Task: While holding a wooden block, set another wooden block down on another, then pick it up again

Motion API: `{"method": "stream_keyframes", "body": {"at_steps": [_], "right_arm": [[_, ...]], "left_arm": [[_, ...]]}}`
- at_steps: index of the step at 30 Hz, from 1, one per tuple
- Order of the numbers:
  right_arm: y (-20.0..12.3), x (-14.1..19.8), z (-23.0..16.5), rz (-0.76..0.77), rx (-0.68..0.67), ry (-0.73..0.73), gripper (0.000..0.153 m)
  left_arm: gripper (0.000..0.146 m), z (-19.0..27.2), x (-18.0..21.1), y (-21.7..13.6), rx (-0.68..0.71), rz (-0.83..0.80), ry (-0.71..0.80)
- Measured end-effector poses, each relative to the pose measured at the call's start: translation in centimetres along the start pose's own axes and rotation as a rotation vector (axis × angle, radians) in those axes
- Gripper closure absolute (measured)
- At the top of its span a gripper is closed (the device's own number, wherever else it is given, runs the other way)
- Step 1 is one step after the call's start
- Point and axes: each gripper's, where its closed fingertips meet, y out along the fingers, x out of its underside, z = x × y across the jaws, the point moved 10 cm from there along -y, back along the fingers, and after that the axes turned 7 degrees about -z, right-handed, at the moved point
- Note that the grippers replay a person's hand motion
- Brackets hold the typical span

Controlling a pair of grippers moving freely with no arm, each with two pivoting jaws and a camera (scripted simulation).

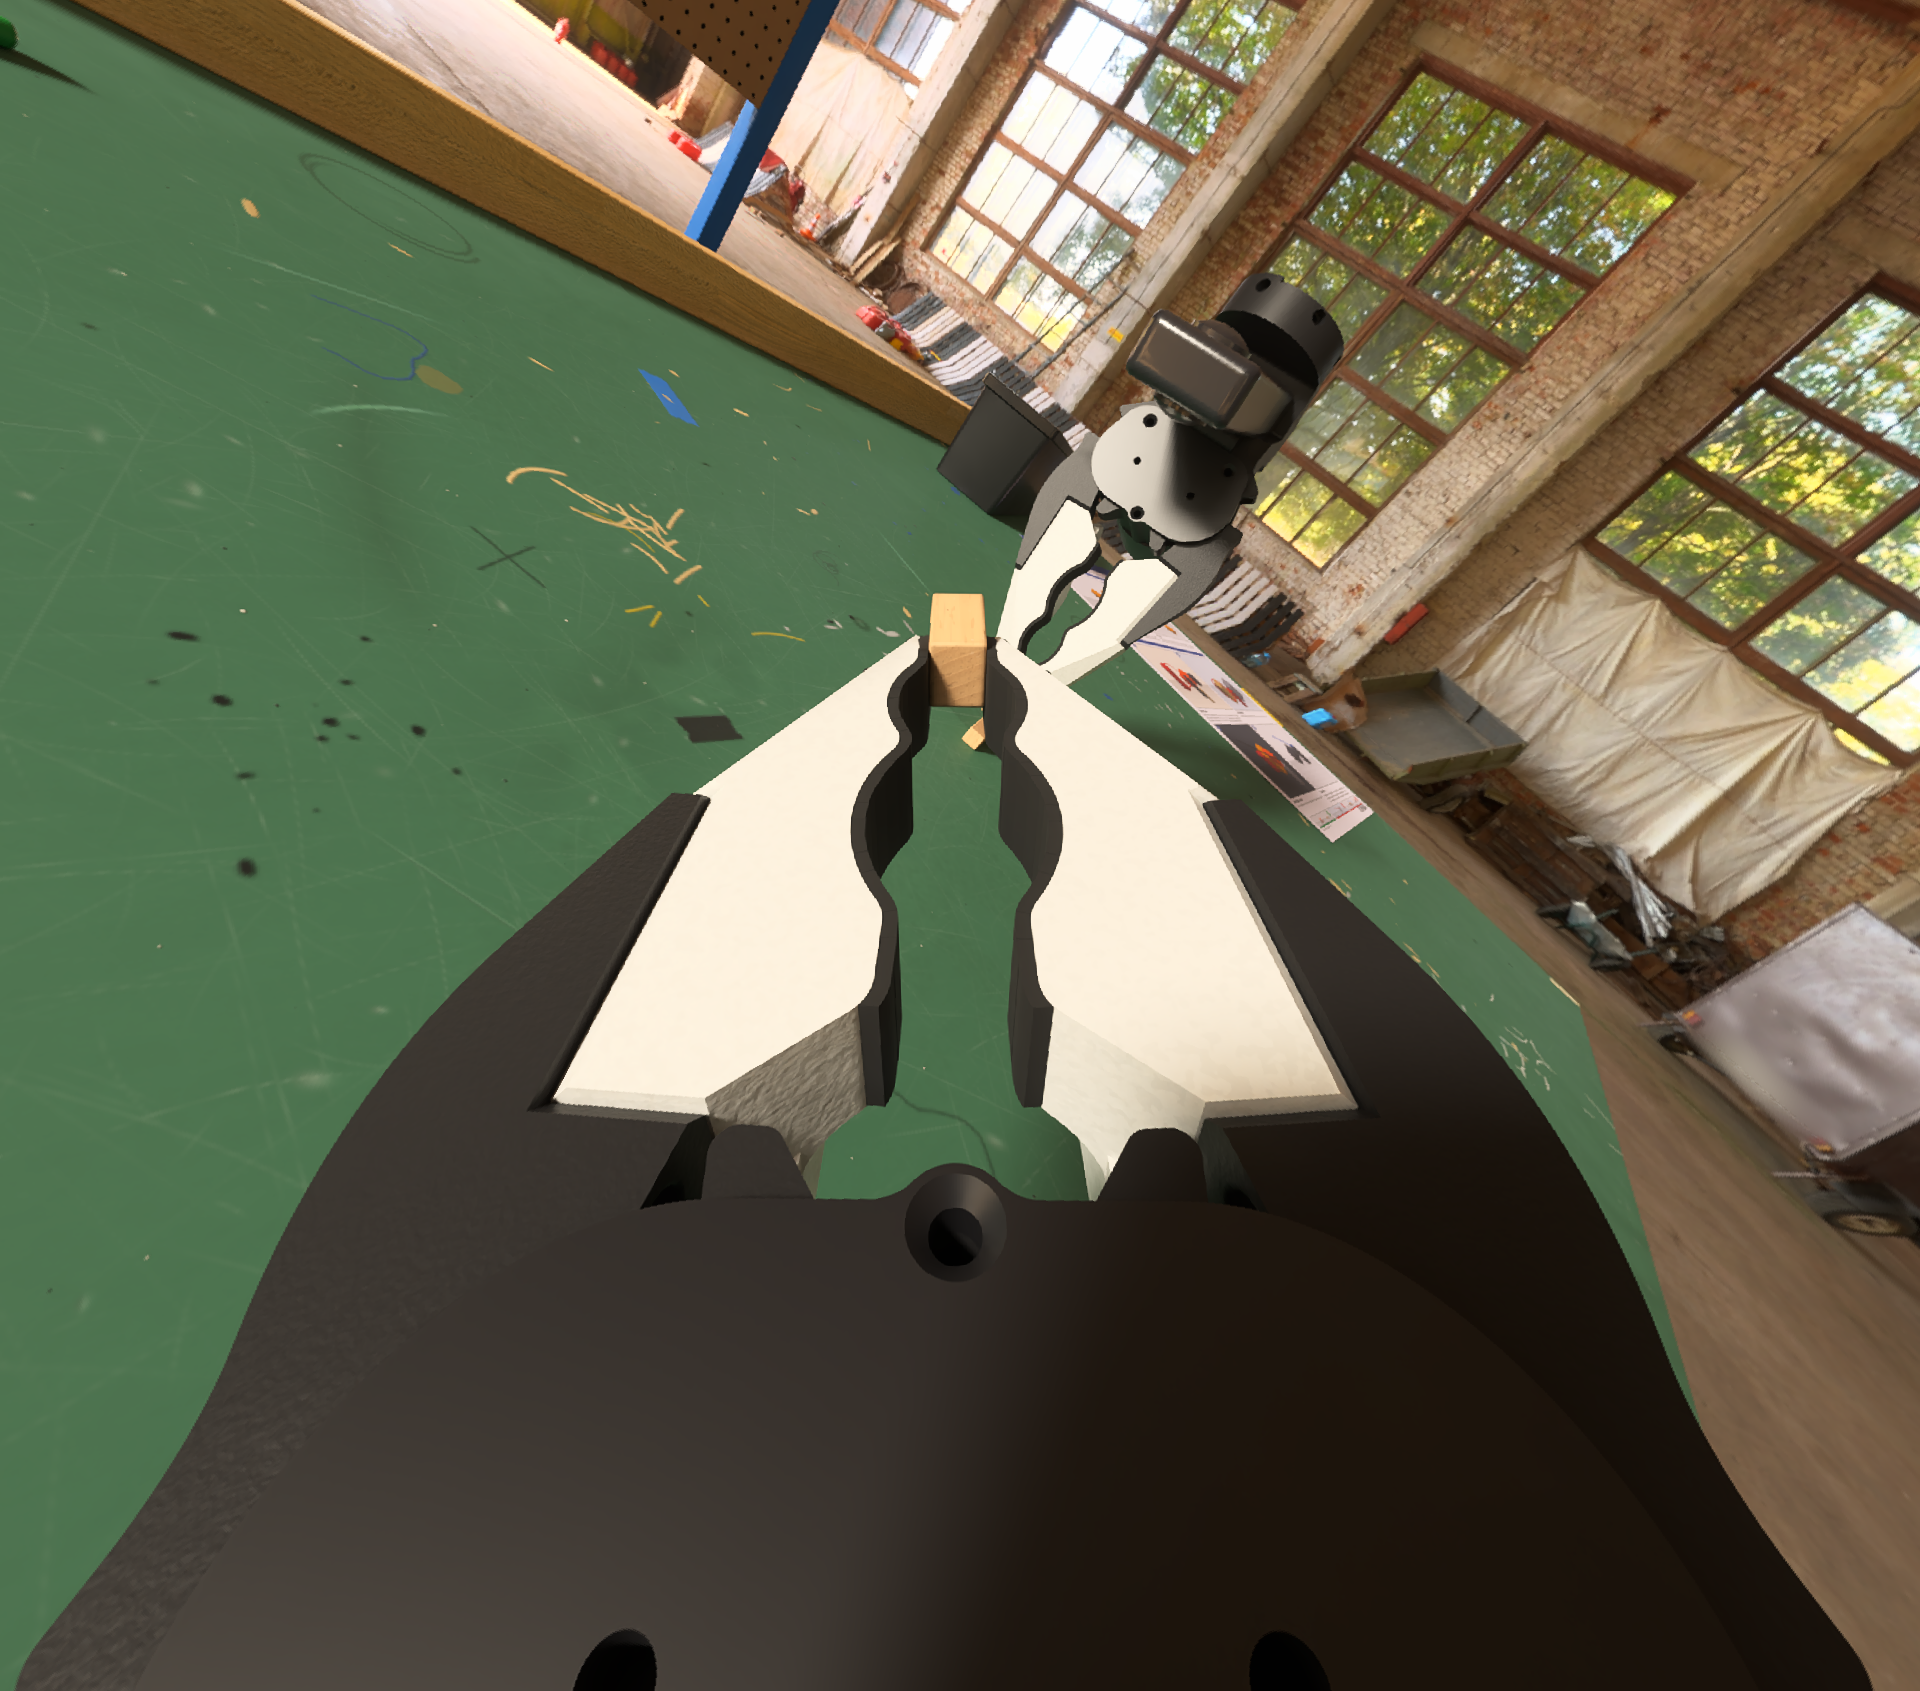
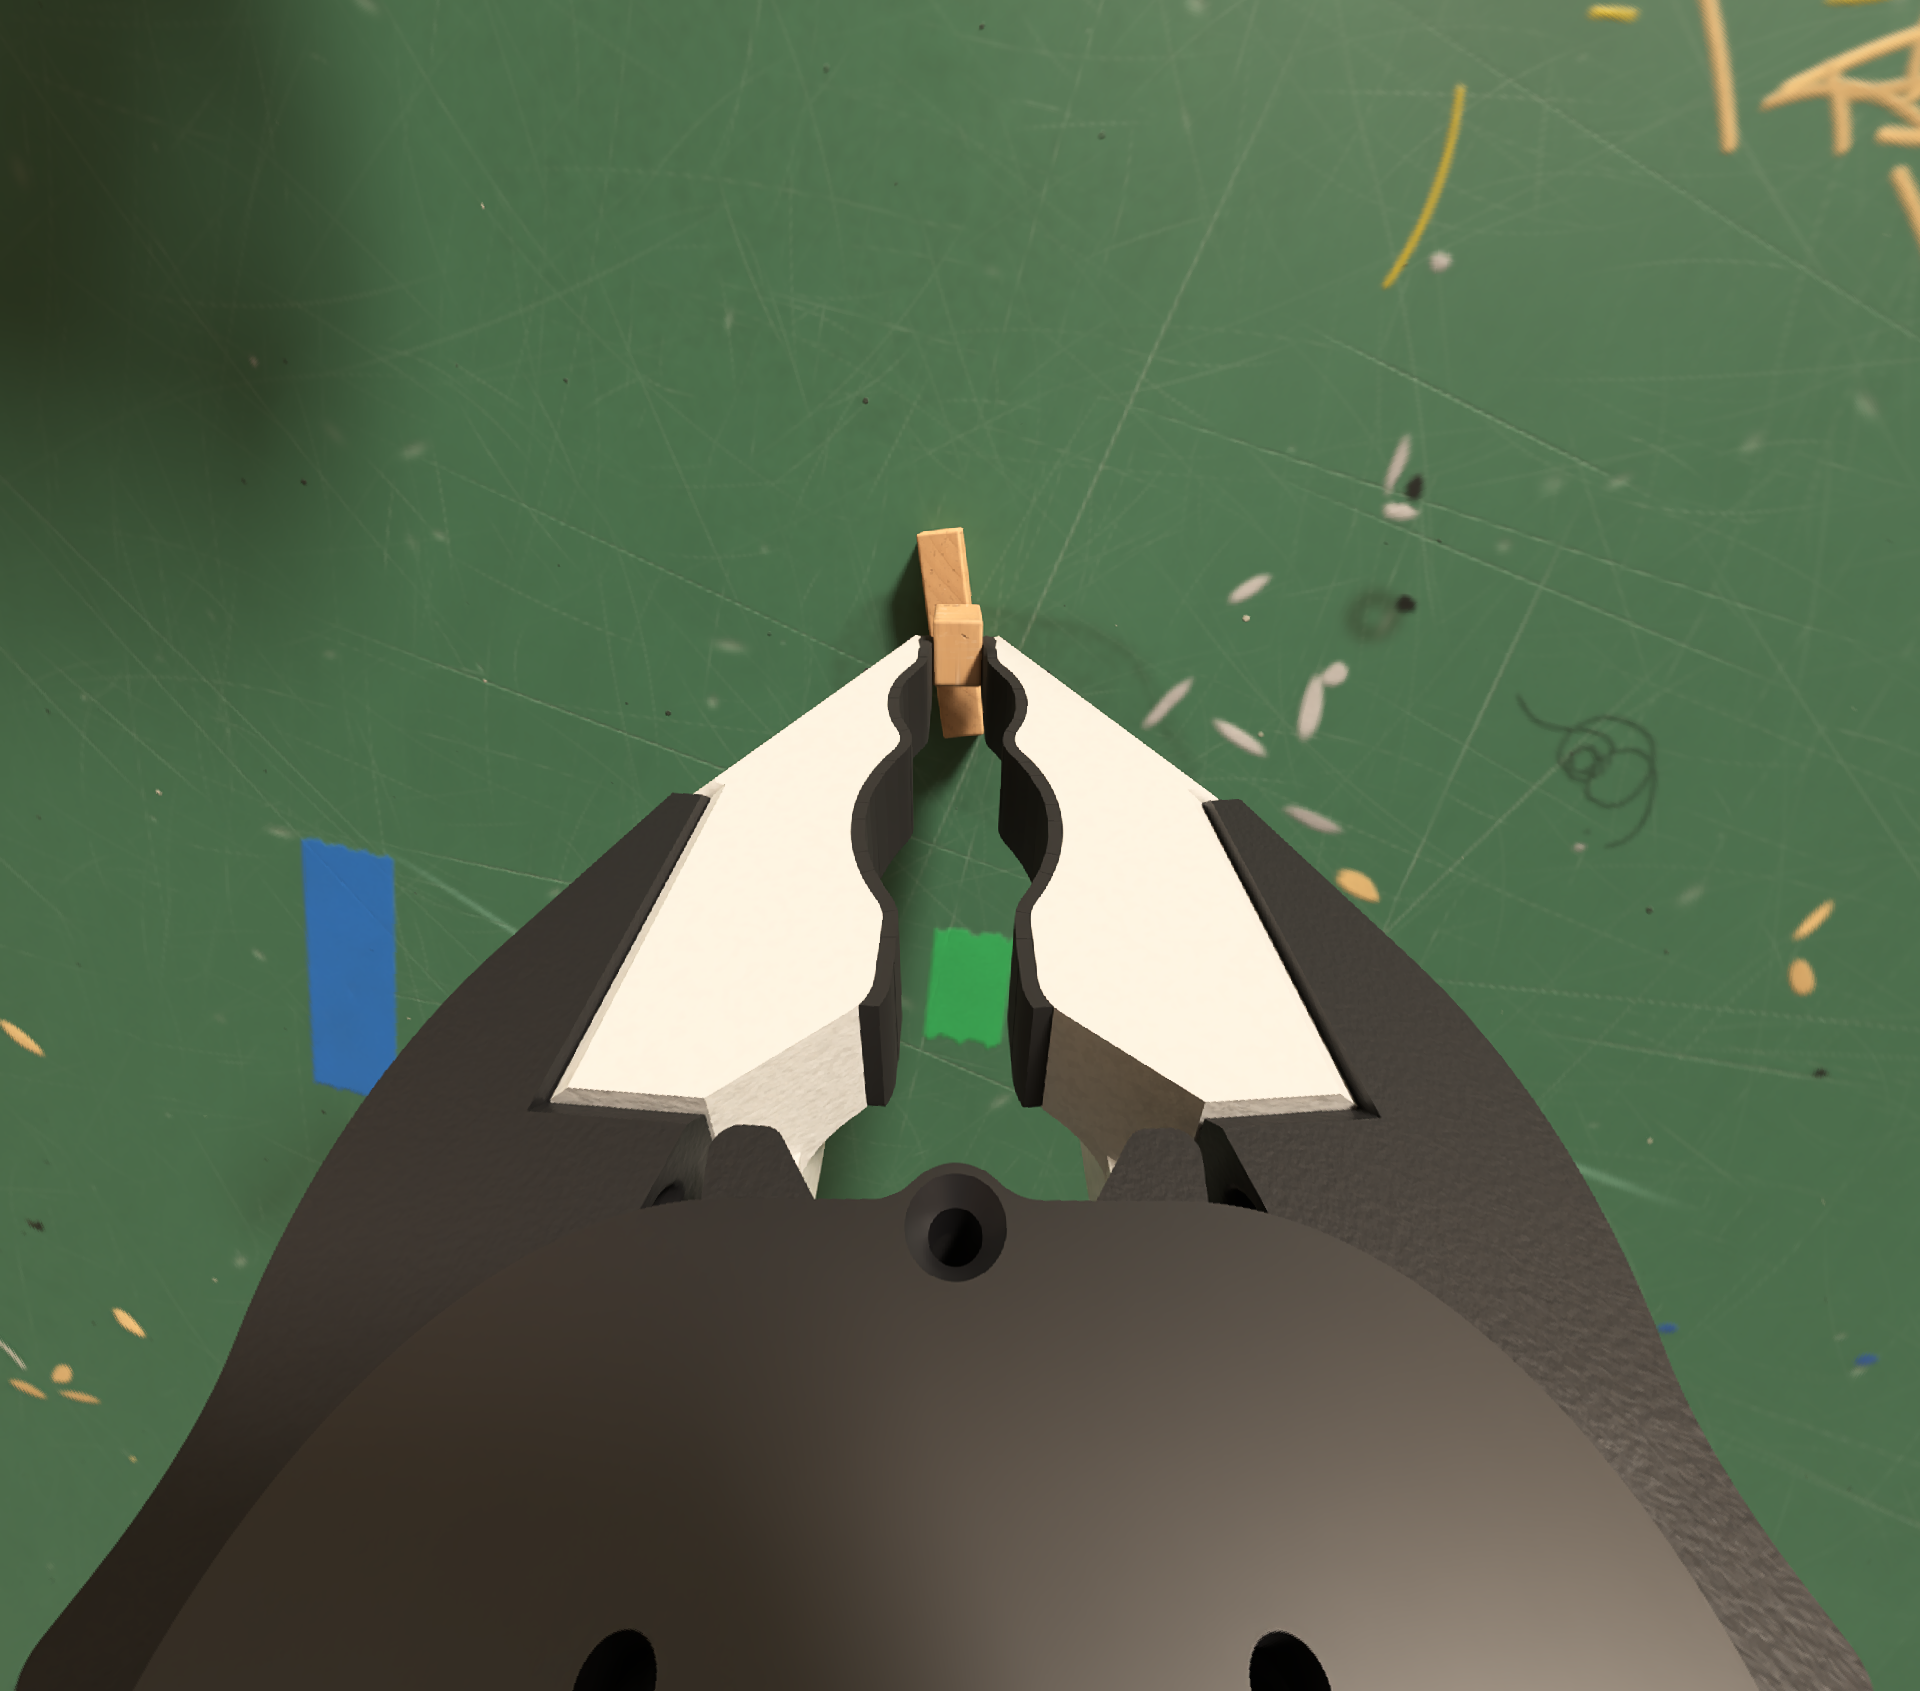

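- Green scratched mat point(image 2: 623, 291) lies bare around me; its wooden rim point(image 1: 416, 114) runs at eleven o'clock.
- My left gripper point(image 1: 957, 654) pinches a pale block point(image 1: 957, 649).
- My right gripper point(image 2: 957, 654) clamps a second block point(image 2: 958, 654) touching a flat block point(image 2: 943, 566) at twelve o'clock.

one wooden block point(image 2: 957, 644) sits between the jaws, above a longer block point(image 2: 943, 571) on the mat point(image 2: 623, 291).

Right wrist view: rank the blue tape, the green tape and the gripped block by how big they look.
1. Blue tape, clearly largest, though the hand-held gripper hides its lower corner.
2. Green tape, partly hidden between the fingers.
3. Gripped block, smallest as it shows; it sits nearer the camera than the tapes, so its true size is unsure.
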Motion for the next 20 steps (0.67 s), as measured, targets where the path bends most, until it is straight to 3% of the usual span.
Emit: {"method": "stream_keyframes", "body": {"at_steps": [10, 16, 20], "right_arm": [[-4.2, 1.1, -2.0, 0.140, 0.114, 0.150, 0.144], [-6.9, 0.9, -5.7, 0.333, 0.148, 0.216, 0.144], [-6.4, -0.8, -8.7, 0.467, 0.114, 0.216, 0.144]], "left_arm": [[0.137, 0.7, 0.4, -0.9, 0.025, 0.019, -0.070], [0.137, 1.7, 1.8, -1.0, 0.064, 0.026, -0.165], [0.137, 2.5, 3.6, -0.9, 0.083, 0.023, -0.257]]}}
